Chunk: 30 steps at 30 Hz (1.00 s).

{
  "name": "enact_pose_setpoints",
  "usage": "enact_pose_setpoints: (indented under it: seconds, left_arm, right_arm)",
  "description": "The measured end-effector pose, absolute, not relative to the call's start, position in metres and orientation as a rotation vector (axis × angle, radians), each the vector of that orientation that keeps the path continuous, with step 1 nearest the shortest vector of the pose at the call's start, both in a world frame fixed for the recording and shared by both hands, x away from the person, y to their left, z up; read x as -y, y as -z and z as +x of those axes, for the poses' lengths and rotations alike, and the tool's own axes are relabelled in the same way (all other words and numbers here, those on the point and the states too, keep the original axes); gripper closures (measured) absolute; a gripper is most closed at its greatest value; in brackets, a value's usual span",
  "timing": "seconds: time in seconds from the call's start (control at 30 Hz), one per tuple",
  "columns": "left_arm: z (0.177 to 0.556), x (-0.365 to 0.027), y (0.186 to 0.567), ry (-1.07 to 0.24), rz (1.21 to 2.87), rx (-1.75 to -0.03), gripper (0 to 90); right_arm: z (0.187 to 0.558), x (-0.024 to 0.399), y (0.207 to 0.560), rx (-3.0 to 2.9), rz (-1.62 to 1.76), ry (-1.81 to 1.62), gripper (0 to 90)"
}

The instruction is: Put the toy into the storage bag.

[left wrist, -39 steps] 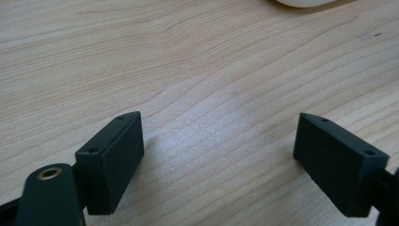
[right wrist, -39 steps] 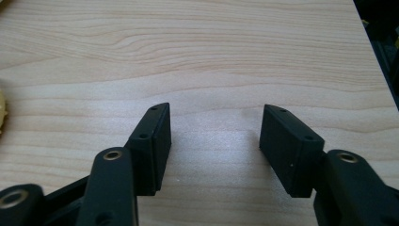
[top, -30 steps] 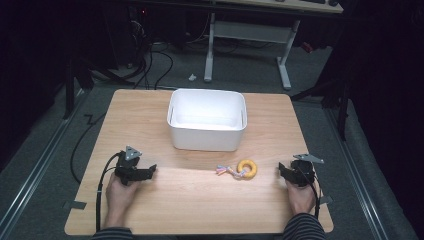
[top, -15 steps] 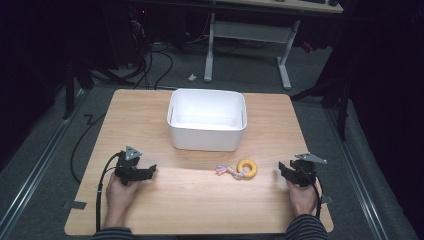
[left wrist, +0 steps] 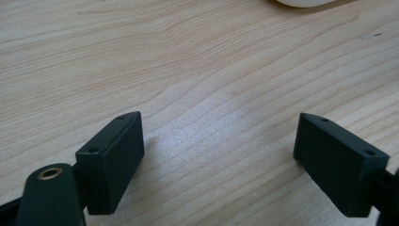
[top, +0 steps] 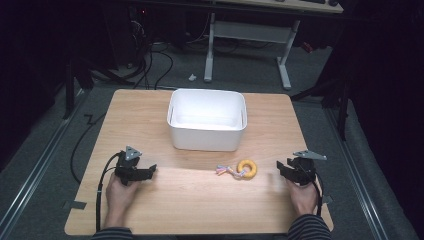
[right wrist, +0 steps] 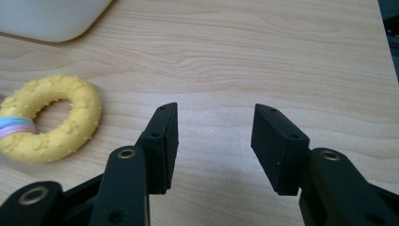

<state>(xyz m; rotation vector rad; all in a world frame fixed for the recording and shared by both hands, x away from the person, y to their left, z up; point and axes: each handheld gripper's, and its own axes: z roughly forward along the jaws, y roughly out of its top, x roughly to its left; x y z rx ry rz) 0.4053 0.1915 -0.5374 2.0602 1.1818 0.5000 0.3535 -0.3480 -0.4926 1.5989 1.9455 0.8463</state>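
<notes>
A: Resting at the near edge of the pale wooden table point(top: 200, 210), both hands come in from the bottom in the high view, each with a black two-jaw tool.

B: How does the left tool point(top: 148, 171) stand?

A: Released. In the left gripper view its jaws stand wide apart just over bare wood, with nothing between them.

B: And the right tool point(top: 281, 167)?

A: Also released, though narrower. Its jaws have just been closing, and in the right gripper view point(right wrist: 214, 136) there is only bare table between them; neither pad presses on anything.

B: Where is the toy?

A: The knobbly yellow rubber ring with a pink-and-blue cord tied through it point(top: 246, 168) lies flat on the table between the two tools, much nearer the right one but apart from it. In the right gripper view the ring point(right wrist: 70, 117) sits to the left of the jaws, outside them.

B: Anything farther back?

A: A white rectangular plastic tub point(top: 207, 140) stands upright beyond the ring, near the middle of the table. Behind the table a grey metal desk frame point(top: 247, 32) stands on the dark floor.
</notes>
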Motion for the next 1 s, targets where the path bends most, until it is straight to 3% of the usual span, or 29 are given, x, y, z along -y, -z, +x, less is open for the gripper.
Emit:
enact_pose_setpoints:
  seconds: [1.0]
  left_arm:
    - [0.406,-0.192,0.537,-0.5,2.061,-1.181,16.8]
  right_arm:
    - [0.379,0.292,0.469,-2.254,1.433,-0.777,53.7]
